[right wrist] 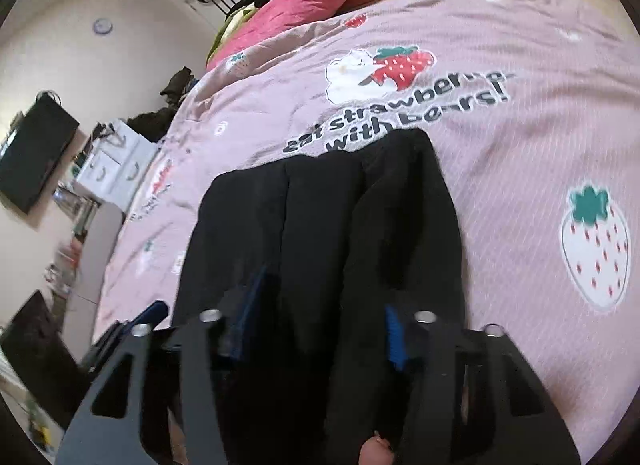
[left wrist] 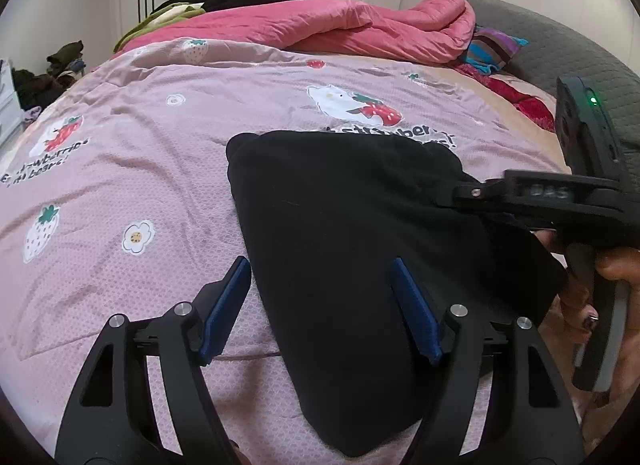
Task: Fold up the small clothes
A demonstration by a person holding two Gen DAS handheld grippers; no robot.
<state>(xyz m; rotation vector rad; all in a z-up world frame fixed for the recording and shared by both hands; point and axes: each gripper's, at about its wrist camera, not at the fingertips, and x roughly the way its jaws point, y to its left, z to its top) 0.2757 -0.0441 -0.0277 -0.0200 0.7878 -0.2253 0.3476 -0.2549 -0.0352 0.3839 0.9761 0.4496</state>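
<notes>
Black garment [left wrist: 360,233] lies lengthwise toward the pink quilt [left wrist: 340,25], bedsheet [left wrist: 120,169] bare leftward; left gripper [left wrist: 320,305] and right gripper [right wrist: 316,325] both spread wide.

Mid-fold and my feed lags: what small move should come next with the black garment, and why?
Probably close the left gripper on the near left edge of the black garment. Its jaws are open, straddling that edge, while the right gripper sits open over the cloth on the pink bedspread.
</notes>
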